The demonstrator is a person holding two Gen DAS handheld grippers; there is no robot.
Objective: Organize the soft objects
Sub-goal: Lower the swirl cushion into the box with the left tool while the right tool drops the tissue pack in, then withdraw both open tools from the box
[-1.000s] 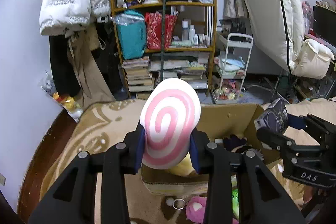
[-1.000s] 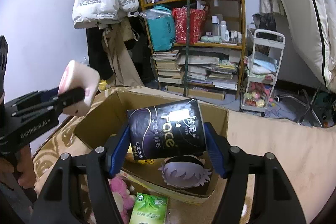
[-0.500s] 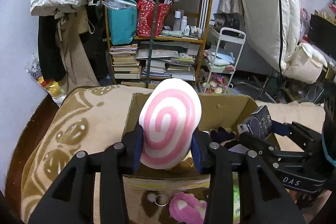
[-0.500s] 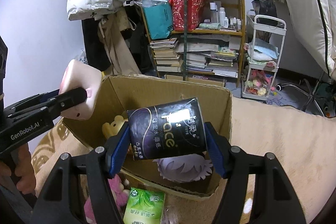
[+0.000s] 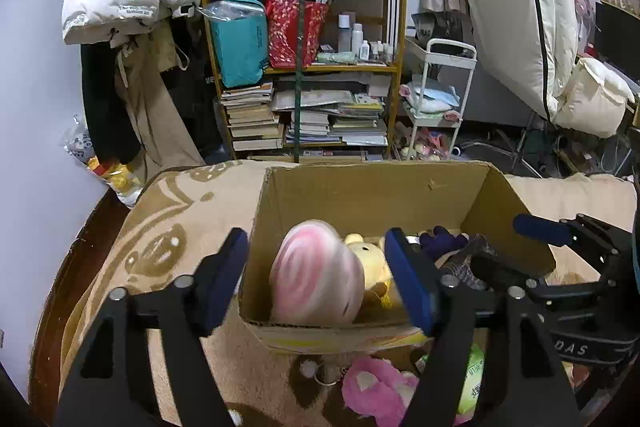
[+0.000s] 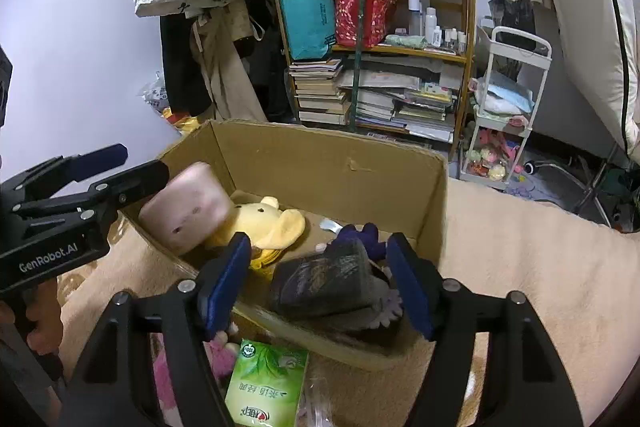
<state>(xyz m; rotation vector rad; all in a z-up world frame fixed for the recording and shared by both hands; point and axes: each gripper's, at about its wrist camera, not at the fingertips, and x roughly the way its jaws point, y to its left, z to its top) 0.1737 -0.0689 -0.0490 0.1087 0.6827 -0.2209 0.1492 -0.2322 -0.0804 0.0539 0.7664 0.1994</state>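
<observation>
Both hand-held grippers are hanging released over the cardboard box (image 5: 360, 195), jaws spread, nothing gripped. Left hand-held gripper (image 5: 320, 279) is framing the pink swirl cushion (image 5: 316, 275), blurred, at the box's lower-left corner beside the yellow plush (image 6: 264, 227). Right hand-held gripper (image 6: 320, 283) is straddling the dark tissue pack (image 6: 324, 283), lower centre, blurred too.

Judging handling: all light and squashy, nothing fragile. Film wrap is probably slippery, so pinch across the pack's middle. Green tissue pack (image 6: 266, 383) and pink plush (image 5: 376, 387) are lying outside, bottom of frame: squeeze their bulk.
</observation>
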